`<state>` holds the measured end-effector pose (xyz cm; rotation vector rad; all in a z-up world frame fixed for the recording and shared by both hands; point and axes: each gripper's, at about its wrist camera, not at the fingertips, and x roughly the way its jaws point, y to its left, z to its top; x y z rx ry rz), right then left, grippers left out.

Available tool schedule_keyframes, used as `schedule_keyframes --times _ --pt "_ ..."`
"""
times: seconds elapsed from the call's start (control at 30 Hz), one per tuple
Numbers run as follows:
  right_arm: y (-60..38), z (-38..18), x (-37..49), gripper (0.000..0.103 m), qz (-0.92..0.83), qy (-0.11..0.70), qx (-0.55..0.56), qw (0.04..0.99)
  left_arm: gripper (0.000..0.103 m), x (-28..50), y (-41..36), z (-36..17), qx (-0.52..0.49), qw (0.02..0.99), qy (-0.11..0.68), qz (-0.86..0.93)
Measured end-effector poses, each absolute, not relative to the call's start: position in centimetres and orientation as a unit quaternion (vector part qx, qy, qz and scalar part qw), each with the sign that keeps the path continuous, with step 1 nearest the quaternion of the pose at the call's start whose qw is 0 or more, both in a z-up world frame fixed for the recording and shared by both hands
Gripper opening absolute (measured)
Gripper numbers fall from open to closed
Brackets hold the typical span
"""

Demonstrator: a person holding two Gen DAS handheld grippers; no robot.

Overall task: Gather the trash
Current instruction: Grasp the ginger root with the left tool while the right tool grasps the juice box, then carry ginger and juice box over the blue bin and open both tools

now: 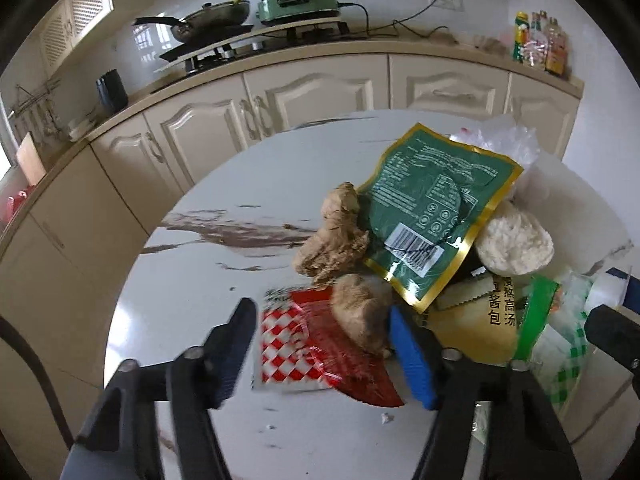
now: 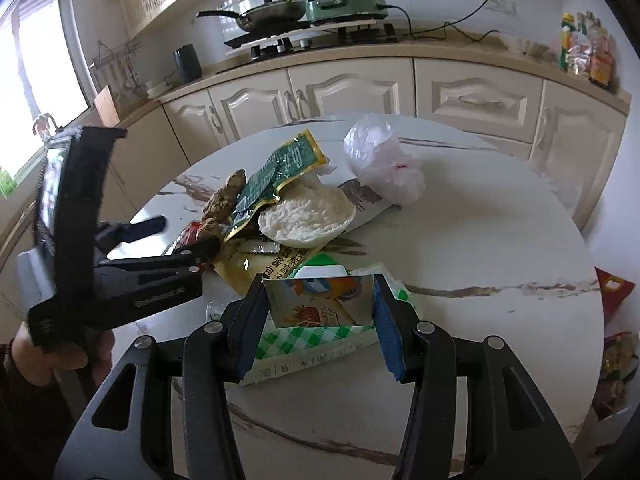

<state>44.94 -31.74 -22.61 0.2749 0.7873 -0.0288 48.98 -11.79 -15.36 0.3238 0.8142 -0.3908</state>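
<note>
Small printed packet (image 2: 320, 300) is pinched by right gripper (image 2: 318, 332), just in front of the gold sauce sachet (image 2: 256, 260). Left gripper (image 1: 324, 344) is spread around ginger piece (image 1: 360, 312) and red checkered wrapper (image 1: 292, 344), left of that sachet; pads apparently not pressing. Next: closing there is called for.

Trash pile on round table (image 2: 500, 240): bun (image 2: 308, 216) centre, ginger (image 2: 224, 196) left, plastic bag (image 2: 380, 160) behind, carton (image 2: 320, 300) in front.
</note>
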Motion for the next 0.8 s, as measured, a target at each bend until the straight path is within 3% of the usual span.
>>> schedule_keyframes --times 0.03,0.1,0.27,0.3,0.33,0.8 --pt "-31.8 -22.6 45.0 0.048 -0.014 0.381 0.135 0.915 0.059 49.1 -12.0 -15.5 0.156 0.887 0.391 -0.19" --pt "-31.9 -22.6 45.1 0.048 -0.012 0.381 0.137 0.914 0.046 49.4 -12.3 -15.9 0.153 0.882 0.396 -0.204" --pt "-31.7 -22.9 45.4 0.048 -0.008 0.384 0.14 0.913 0.036 50.0 -12.6 -16.5 0.147 0.88 0.4 -0.21" --pt "-31.7 -23.0 45.4 0.048 -0.007 0.385 0.14 0.912 0.025 50.1 -12.3 -16.4 0.137 0.88 0.4 -0.215" --pt "-31.6 -23.0 45.4 0.048 -0.007 0.384 0.14 0.913 0.022 50.1 -12.1 -16.2 0.123 0.877 0.404 -0.229" --pt "-30.5 -21.9 44.5 0.048 0.0 0.377 0.138 0.916 0.022 47.9 -7.3 -13.4 0.051 0.878 0.392 -0.269"
